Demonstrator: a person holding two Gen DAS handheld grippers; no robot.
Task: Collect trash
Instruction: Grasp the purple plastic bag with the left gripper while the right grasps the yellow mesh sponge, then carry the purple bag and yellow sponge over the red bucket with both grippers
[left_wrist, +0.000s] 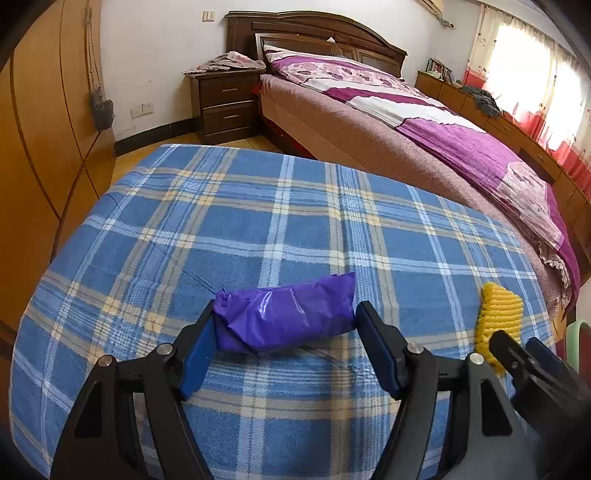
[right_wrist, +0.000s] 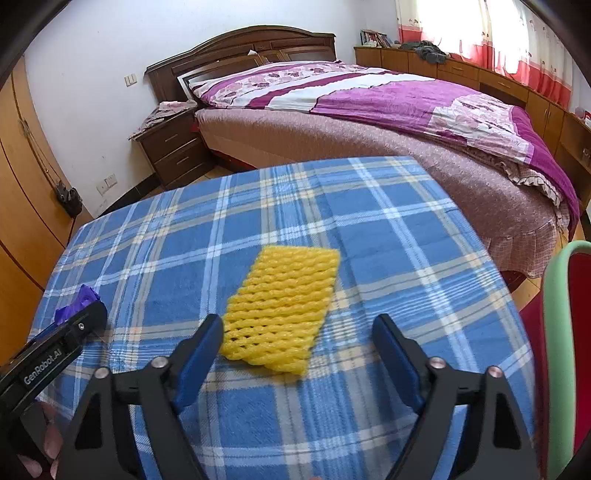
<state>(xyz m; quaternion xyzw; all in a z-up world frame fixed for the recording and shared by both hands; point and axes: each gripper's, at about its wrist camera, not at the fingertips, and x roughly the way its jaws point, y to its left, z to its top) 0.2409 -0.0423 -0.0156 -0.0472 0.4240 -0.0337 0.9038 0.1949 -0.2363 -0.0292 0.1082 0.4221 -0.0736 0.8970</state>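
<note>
On the plaid bench (left_wrist: 258, 206) beside the bed (left_wrist: 424, 122): left tongs (left_wrist: 284, 325) spread wide around the purple bag (left_wrist: 284, 317), right tongs (right_wrist: 295, 332) spread wide, empty, before the yellow foam net (right_wrist: 284, 302). Probably reaching to grasp; next, close squarely and lift.

My right tool (right_wrist: 297, 328) gapes wide around the yellow foam net (right_wrist: 282, 308) lying on the plaid surface (right_wrist: 406, 236).

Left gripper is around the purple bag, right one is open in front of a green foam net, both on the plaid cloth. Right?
Almost. The foam net is yellow, not green, as the right wrist view shows. The left gripper around the purple bag, the open right gripper and the plaid cloth are right.
</note>
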